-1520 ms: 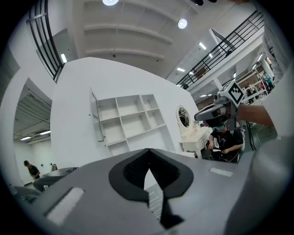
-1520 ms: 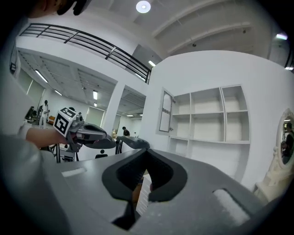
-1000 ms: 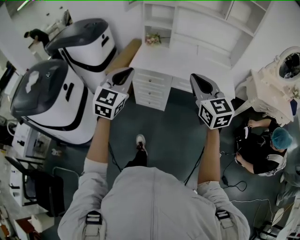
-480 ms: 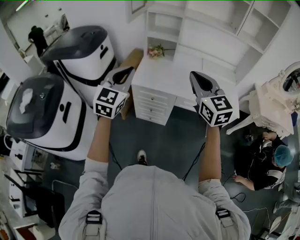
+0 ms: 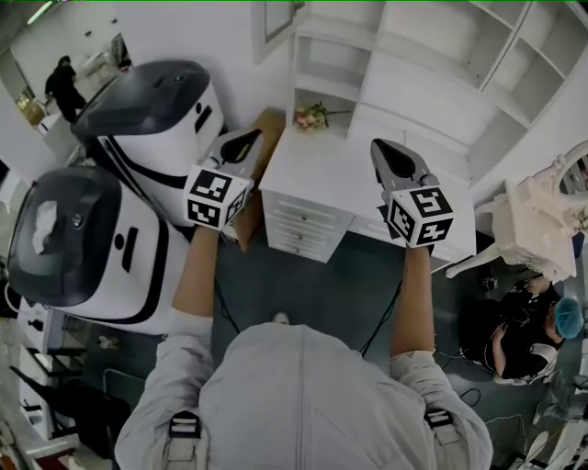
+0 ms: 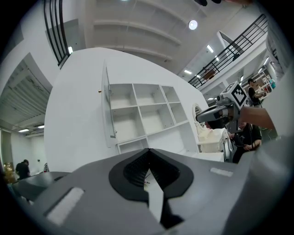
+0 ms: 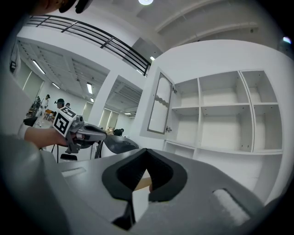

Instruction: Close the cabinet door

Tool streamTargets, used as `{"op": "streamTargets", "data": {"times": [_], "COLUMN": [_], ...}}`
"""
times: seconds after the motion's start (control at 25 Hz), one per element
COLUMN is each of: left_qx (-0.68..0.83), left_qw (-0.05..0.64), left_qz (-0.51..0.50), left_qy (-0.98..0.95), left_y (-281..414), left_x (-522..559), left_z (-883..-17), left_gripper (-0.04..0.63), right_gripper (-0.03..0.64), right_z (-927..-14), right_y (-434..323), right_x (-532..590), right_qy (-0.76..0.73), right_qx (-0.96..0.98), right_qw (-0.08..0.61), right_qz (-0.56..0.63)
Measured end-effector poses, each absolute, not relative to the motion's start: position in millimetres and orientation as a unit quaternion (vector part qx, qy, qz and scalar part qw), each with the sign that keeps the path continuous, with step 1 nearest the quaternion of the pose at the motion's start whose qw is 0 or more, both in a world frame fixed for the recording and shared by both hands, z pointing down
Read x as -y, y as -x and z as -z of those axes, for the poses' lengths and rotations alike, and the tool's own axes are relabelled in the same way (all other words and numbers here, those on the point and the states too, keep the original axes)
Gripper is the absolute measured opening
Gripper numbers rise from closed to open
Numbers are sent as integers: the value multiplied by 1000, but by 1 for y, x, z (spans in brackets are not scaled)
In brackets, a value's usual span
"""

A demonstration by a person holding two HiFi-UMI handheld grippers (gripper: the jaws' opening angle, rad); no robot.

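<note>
The white wall cabinet (image 5: pixel 432 55) of open shelves stands over a white desk (image 5: pixel 344 170). Its cabinet door (image 7: pixel 160 104), at the left end, is swung open; the left gripper view shows this door (image 6: pixel 106 108) nearly edge-on, and the head view shows it (image 5: pixel 276 16) at the top. My left gripper (image 5: pixel 241 139) and right gripper (image 5: pixel 386 149) are held out level side by side, short of the desk and apart from the door. The left gripper (image 6: pixel 148 151) and the right gripper (image 7: pixel 146 151) are each shut with nothing between the jaws.
Two large white-and-dark machines (image 5: pixel 138 101) (image 5: pixel 73 239) stand at the left, and a wooden board (image 5: pixel 262 138) leans beside the desk drawers (image 5: pixel 299 225). A flower bunch (image 5: pixel 312 116) sits on the desk. A white ornate chair (image 5: pixel 542 220) and a seated person (image 5: pixel 533 335) are at the right.
The desk and cabinet have drawn nearer and lower in the head view as the person walked toward them. Both grippers kept the same level, shut pose.
</note>
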State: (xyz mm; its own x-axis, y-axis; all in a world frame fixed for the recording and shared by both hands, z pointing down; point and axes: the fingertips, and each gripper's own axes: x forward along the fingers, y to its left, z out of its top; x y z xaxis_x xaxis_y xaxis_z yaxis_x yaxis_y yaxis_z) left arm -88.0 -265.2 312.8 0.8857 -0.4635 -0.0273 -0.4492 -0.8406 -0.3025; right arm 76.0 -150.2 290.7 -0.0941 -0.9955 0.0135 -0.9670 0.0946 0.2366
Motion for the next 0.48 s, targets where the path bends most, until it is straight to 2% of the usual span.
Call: {"op": "streamTargets", "data": {"times": [0.28, 0.48], "left_qx": [-250, -279], "left_qw": [131, 118], "left_qz": [33, 26], "left_qy": [959, 953], "left_y": [84, 89], "left_x": [314, 343], "left_z": [-321, -320], "left_gripper": [18, 61], "right_gripper": [2, 2], "right_z": [-298, -298], "right_y": [-83, -83], "right_x": [191, 222], "right_qy": [-671, -661], "right_qx": [736, 746], "right_qw": [60, 61], "right_qz": [62, 55]}}
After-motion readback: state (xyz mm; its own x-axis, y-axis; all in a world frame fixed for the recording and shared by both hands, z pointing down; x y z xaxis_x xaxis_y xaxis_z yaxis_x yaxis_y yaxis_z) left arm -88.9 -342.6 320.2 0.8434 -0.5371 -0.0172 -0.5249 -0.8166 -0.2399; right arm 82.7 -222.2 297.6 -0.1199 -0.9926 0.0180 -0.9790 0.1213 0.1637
